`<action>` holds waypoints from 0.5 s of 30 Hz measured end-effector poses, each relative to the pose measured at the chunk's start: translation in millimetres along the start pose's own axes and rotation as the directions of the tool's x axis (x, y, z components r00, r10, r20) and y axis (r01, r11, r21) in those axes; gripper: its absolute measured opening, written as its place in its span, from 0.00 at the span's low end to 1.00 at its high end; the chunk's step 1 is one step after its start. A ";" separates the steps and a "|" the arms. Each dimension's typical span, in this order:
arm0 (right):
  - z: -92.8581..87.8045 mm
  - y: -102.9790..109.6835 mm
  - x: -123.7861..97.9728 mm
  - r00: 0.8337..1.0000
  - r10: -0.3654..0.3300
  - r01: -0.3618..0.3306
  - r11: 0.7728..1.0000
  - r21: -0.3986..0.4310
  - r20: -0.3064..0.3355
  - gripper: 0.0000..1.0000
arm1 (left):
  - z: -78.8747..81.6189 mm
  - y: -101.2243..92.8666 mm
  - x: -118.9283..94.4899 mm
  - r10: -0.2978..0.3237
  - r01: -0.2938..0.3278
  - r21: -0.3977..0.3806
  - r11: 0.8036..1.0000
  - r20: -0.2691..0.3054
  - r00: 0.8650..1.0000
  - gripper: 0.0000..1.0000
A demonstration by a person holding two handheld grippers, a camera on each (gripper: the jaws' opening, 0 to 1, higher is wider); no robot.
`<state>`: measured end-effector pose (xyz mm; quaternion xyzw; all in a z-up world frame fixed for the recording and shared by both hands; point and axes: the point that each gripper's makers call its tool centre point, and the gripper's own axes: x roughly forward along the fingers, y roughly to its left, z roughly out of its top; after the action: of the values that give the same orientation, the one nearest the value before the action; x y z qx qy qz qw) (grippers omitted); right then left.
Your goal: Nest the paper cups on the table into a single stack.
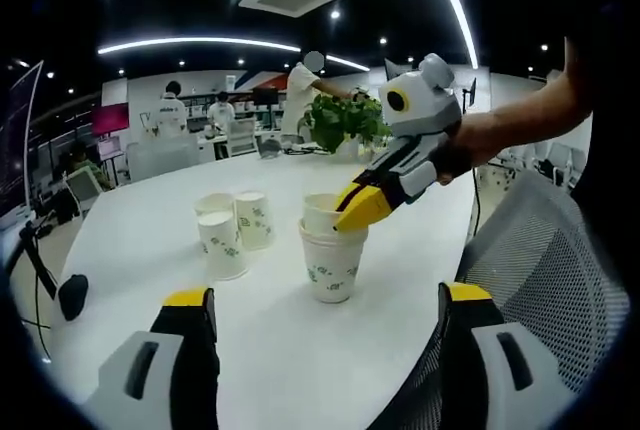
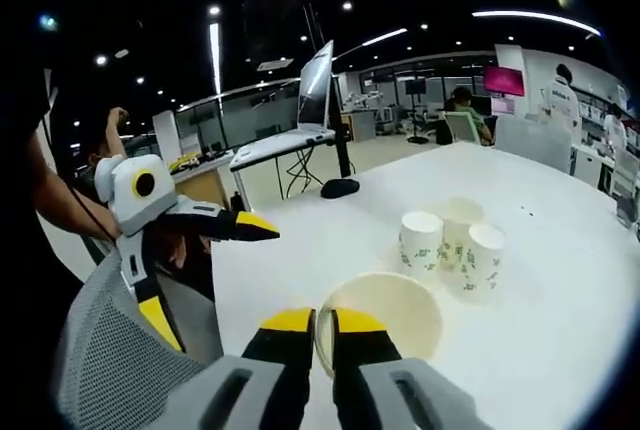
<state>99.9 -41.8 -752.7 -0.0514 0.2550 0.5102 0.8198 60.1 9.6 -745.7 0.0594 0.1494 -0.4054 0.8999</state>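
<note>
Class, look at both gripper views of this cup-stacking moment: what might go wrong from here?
1. The right gripper pinches only the thin rim of the top cup, so the paper may crumple or slip.
2. That cup sits only partly nested in the lower cup; pushing off-centre could tip the pair.
3. The three upside-down cups stand huddled together, so grabbing one may knock its neighbours.

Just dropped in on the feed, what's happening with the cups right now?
A person is nesting paper cups on the white table. The right gripper is pinching the rim of a cup that sits inside another, forming a small stack. The left gripper is open and holds nothing, hovering near the table edge. Three loose cups stand upside down in a cluster beyond the stack, not yet added.
</note>
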 end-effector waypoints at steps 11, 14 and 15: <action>-10.5 0.4 7.6 1.000 0.012 -0.012 0.999 0.037 -0.013 0.04 | 0.5 0.5 -0.3 0.006 -0.006 0.002 1.000 -0.003 1.000 0.90; -11.7 0.8 9.2 1.000 0.018 -0.018 0.999 0.046 -0.014 0.04 | 0.9 0.6 -0.3 0.009 -0.009 0.002 1.000 -0.003 1.000 0.90; -12.0 0.6 9.8 1.000 0.020 -0.019 0.999 0.048 -0.015 0.04 | 0.7 0.9 -0.4 0.010 -0.010 0.002 1.000 -0.004 1.000 0.90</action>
<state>98.5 -37.7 -767.6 -0.0333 0.2738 0.5114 0.8139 60.7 10.3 -744.9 0.0617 0.1503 -0.4010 0.9016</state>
